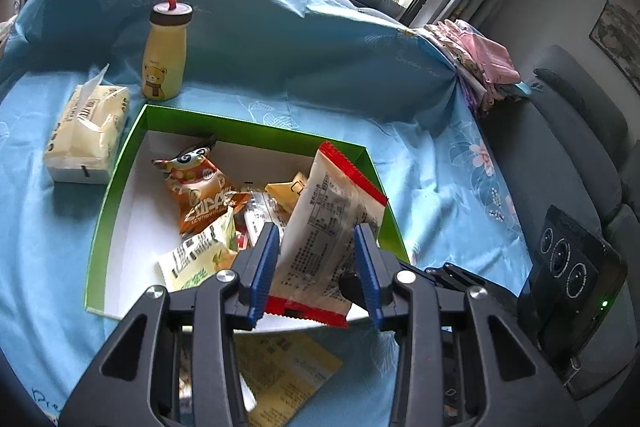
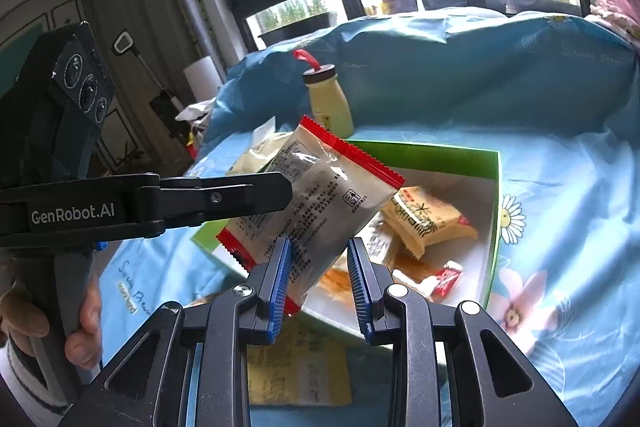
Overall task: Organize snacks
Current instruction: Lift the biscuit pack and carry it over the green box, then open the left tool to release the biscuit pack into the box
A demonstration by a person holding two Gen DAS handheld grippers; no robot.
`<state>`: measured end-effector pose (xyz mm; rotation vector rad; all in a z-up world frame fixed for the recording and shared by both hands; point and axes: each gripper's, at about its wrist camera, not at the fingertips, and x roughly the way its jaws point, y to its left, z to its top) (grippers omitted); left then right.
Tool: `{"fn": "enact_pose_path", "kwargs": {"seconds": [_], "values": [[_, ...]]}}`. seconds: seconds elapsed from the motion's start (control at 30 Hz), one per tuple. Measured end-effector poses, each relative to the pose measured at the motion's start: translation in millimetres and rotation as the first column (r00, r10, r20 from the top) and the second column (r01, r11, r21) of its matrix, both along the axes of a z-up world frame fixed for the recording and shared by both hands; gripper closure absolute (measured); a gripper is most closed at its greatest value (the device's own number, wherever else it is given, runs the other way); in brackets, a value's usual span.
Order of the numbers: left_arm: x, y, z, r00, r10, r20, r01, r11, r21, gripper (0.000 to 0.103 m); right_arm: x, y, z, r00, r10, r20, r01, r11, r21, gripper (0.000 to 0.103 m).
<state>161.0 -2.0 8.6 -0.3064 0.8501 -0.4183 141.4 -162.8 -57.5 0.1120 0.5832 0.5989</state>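
Note:
A white snack packet with red ends point(image 1: 320, 243) point(image 2: 316, 203) hangs above the near edge of the green box point(image 1: 120, 171) point(image 2: 494, 227). Both grippers have it between their blue pads. My left gripper point(image 1: 316, 255) has its jaws wide, with the packet between them. In the right wrist view the left gripper's black finger point(image 2: 224, 195) reaches the packet from the left. My right gripper point(image 2: 318, 267) has its jaws partly closed around the packet's lower edge. The box holds several snack packets, an orange one point(image 1: 200, 191) among them.
A yellow bear bottle with a red loop point(image 1: 164, 63) point(image 2: 326, 99) and a tissue pack point(image 1: 86, 135) stand beyond the box on the blue cloth. A yellow packet point(image 1: 280, 375) point(image 2: 296, 367) lies on the cloth below the grippers. A grey sofa point(image 1: 568, 155) is to the right.

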Motion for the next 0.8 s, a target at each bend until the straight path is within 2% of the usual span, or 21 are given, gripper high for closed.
{"fn": "enact_pose_path", "kwargs": {"seconds": [0.4,0.6,0.7,0.77,0.8], "values": [[36,0,-39,0.994,0.024,-0.110,-0.024,1.000,-0.006,0.066,38,4,-19,0.998,-0.014,-0.055,0.013,1.000,-0.027,0.071],[42,0,-48,0.989,0.026,-0.142,-0.027,1.000,-0.003,0.065,47,7,-28,0.996,-0.015,-0.087,0.012,0.999,-0.039,0.071],[45,2,-51,0.987,0.030,-0.157,-0.032,0.999,-0.014,0.057,47,8,-31,0.995,-0.014,-0.094,0.010,0.999,-0.042,0.071],[46,3,-53,0.985,0.035,-0.166,-0.038,0.999,-0.015,0.044,47,9,-32,0.995,-0.008,-0.103,0.005,0.999,-0.037,0.071],[46,3,-53,0.986,0.038,-0.163,-0.041,0.999,-0.018,0.042,47,9,-33,0.995,-0.011,-0.104,0.007,0.999,-0.039,0.071]]}}
